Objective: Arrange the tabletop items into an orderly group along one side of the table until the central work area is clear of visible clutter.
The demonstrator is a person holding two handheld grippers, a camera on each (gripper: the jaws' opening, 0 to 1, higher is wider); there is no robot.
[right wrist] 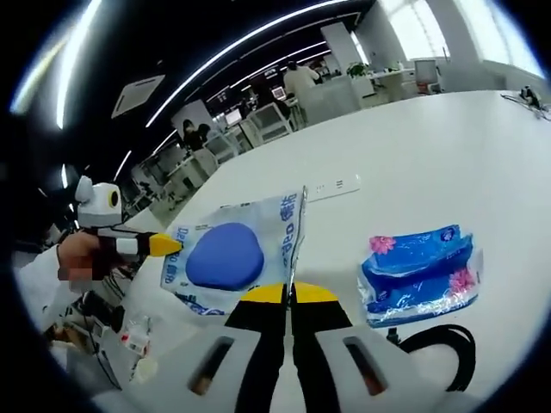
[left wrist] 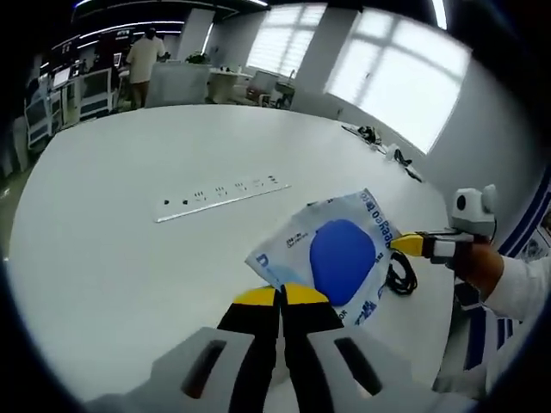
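Observation:
A white and blue plastic bag [left wrist: 337, 256] with a round blue pad inside is stretched between both grippers above the white table [left wrist: 120, 224]. My left gripper [left wrist: 280, 294] is shut on the bag's near edge. My right gripper [left wrist: 406, 244] comes in from the right, shut on the opposite edge. In the right gripper view the same bag [right wrist: 231, 254] hangs ahead, my right gripper [right wrist: 288, 293] is shut on its edge, and the left gripper [right wrist: 165, 245] pinches its far side. A blue tissue pack [right wrist: 419, 274] with pink flowers lies on the table to the right.
A coiled black cable [right wrist: 441, 342] lies near the tissue pack, and the cable [left wrist: 402, 277] also shows under the bag. A flat socket strip [left wrist: 222, 198] is set in the table's middle. Small cables [left wrist: 379, 138] lie at the far edge. A person [left wrist: 145, 56] stands among desks beyond.

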